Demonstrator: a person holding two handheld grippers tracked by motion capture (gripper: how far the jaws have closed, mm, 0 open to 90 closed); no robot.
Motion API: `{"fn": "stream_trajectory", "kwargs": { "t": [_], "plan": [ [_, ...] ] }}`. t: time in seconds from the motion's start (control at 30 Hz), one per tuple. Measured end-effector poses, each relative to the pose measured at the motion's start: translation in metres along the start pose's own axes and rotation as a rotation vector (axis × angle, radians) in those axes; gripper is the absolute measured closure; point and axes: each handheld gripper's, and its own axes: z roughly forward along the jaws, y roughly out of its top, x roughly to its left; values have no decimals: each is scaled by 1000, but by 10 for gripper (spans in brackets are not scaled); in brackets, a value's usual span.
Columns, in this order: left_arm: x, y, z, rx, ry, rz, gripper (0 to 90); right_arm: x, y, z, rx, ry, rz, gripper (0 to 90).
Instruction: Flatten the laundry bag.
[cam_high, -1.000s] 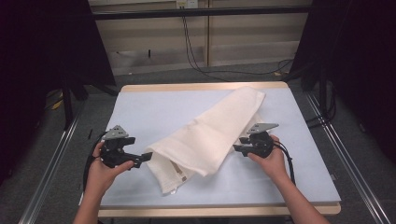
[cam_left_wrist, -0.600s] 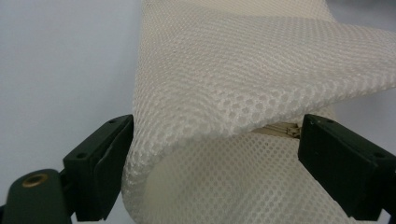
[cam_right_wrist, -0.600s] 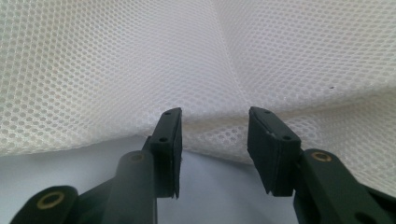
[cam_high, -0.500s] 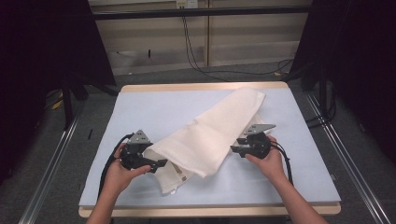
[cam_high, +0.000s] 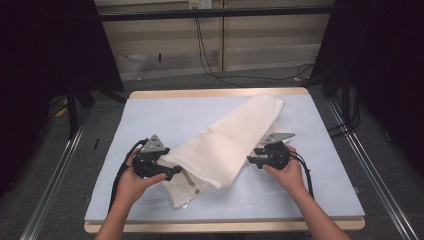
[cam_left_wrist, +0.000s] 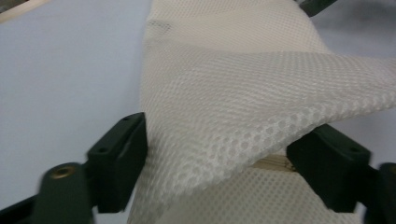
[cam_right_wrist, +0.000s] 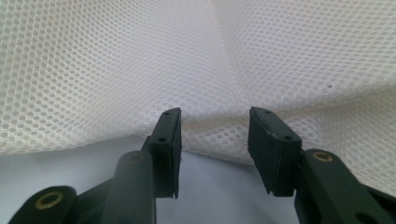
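Observation:
A white mesh bag (cam_high: 225, 145) lies diagonally on the pale blue table (cam_high: 150, 115), with its zipper (cam_high: 190, 183) at the near end. My left gripper (cam_high: 175, 172) is at that near-left end. In the left gripper view a raised fold of the mesh (cam_left_wrist: 233, 93) sits between its jaws, which have just been closing and still stand wide (cam_left_wrist: 219, 154), with the zipper tape (cam_left_wrist: 271, 163) under the fold. My right gripper (cam_high: 251, 161) is at the bag's right edge. Its open jaws (cam_right_wrist: 215, 126) reach the hem of the mesh (cam_right_wrist: 116, 70), with a gap between the pads.
The table has a wooden rim (cam_high: 220, 93) at the far side. Dark curtains hang on both sides, and cables (cam_high: 210, 55) run over the floor behind. Metal rails (cam_high: 55, 175) flank the table. Bare mat lies to the left of the bag and along the front.
My left hand has moved right to the bag's near end, and its jaws now straddle the mesh fold. The right hand has stayed put.

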Motion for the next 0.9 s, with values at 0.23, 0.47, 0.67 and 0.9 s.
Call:
{"fn": "stream_trajectory", "kwargs": {
  "t": [0.23, 0.47, 0.67, 0.9],
  "plan": [
    [-4, 1, -1, 5, -17, -1, 566, 0, 0, 1, 2, -1, -7, 552],
    [8, -8, -2, 46, -2, -119, 775, 1, 1, 3, 8, -3, -7, 547],
    [19, -23, 0, 88, -10, -174, 812, 3, 1, 2, 12, -4, -12, 547],
    [14, -28, 2, 93, -43, -130, 566, 9, 3, 6, 10, 27, -34, 568]
  ]
}}
